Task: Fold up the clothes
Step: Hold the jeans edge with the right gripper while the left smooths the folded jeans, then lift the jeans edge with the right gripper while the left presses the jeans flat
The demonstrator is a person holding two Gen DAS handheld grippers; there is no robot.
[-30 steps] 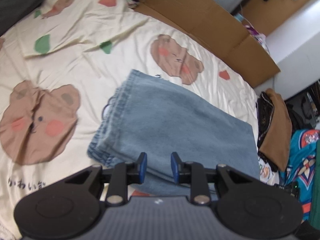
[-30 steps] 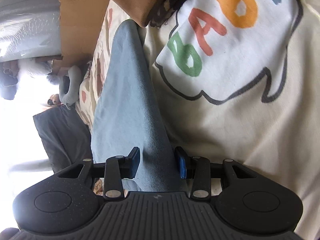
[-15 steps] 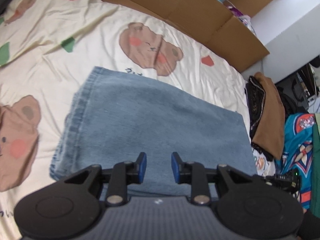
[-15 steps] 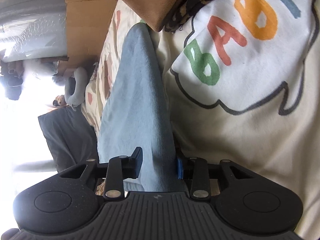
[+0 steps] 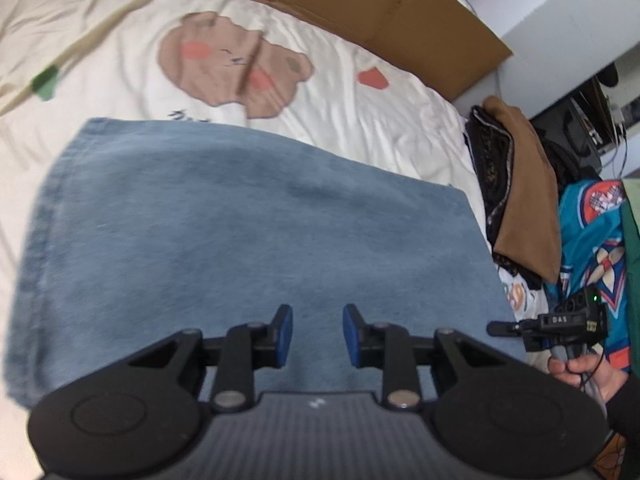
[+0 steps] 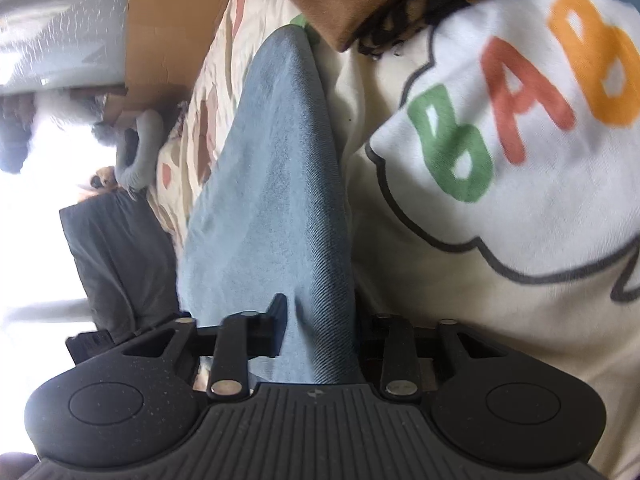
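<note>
The folded jeans [image 5: 248, 232] lie flat on the bed [image 5: 340, 92] (a bear-print sheet). The left claw [image 5: 317, 334] hangs over them, jaws apart and empty. The right claw [image 6: 318, 330] has just been closing and now pinches the jeans' edge, beside a cream shirt [image 6: 500, 208] printed "BABY".

Blue denim garment [image 5: 256, 240] up front, a matt cotton twill, diagonal weave showing coarse in the right wrist view [image 6: 280, 200]. Under it the bedsheet [image 5: 360, 128], soft matt cloth, creased, with printed bears. At twelve o'clock, cardboard [image 5: 360, 4], plain brown, dull and papery. At three o'clock, a brown fabric pile [image 5: 524, 184], felt-like. The left gripper [image 5: 317, 334] is matt black plastic with blue rubbery pads [image 5: 285, 334] and shiny metal rivets [image 5: 229, 399]. The right gripper [image 6: 320, 334] has a ribbed black shell, faintly speckled.
</note>
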